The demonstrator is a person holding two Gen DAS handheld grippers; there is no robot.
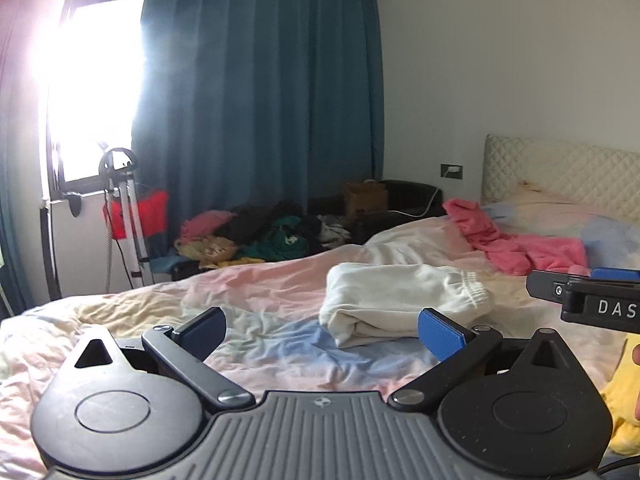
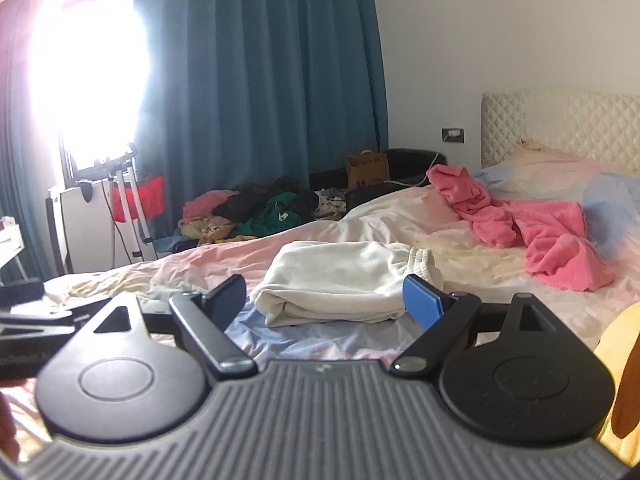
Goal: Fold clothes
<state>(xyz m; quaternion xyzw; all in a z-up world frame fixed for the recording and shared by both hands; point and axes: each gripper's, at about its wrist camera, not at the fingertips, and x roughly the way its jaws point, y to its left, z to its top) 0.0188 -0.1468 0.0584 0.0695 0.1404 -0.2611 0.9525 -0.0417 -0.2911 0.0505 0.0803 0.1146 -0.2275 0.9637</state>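
Observation:
A folded cream-white garment [image 1: 400, 304] lies on the pastel bed cover [image 1: 260, 292]; it also shows in the right wrist view [image 2: 344, 284]. A crumpled pink garment [image 1: 520, 244] lies further back near the pillows, also in the right wrist view [image 2: 532, 224]. My left gripper [image 1: 322, 332] is open and empty, held above the bed just short of the white garment. My right gripper [image 2: 324, 304] is open and empty, close in front of the white garment; part of it shows at the right edge of the left wrist view [image 1: 588, 296]. A yellow cloth [image 1: 620, 400] lies at the near right.
A pile of mixed clothes [image 1: 260, 236] lies on the floor beyond the bed, under the teal curtain [image 1: 260, 100]. A stand with a red item [image 1: 132, 216] is by the bright window. A quilted headboard [image 1: 560, 172] and pillows are at the right. A brown paper bag [image 2: 368, 170] sits behind.

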